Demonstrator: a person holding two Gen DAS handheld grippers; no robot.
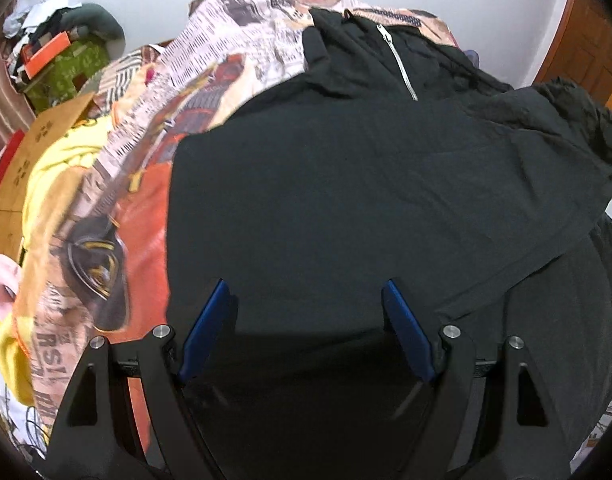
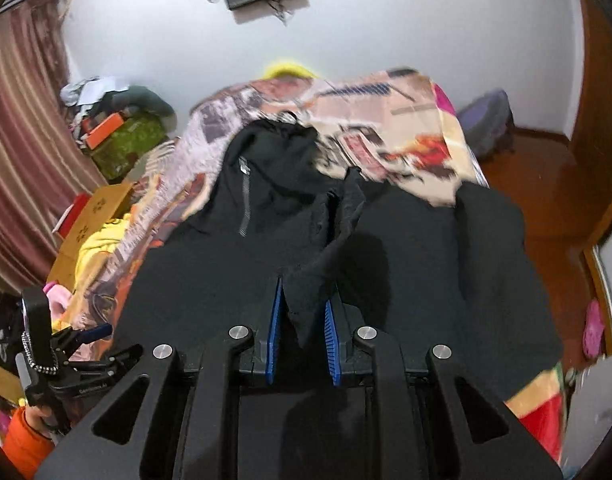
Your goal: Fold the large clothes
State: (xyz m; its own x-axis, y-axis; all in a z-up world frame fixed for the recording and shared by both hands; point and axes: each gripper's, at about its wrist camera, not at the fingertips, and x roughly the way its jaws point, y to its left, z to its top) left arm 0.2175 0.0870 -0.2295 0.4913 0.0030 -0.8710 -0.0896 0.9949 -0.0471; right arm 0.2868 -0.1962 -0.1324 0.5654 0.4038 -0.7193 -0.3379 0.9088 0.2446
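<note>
Black jacket [image 2: 234, 272] spread on patterned bedspread [image 2: 390, 120]; my right gripper [image 2: 302, 320] clamped on its sleeve; left gripper [image 1: 306, 320] jaws apart, empty; I'd carry sleeve across body, keep fold taut.

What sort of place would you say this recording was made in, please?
Most likely a bedroom at home: a bed with a printed bedspread, curtains by the wall, and piled boxes and clothes beside it.
</note>
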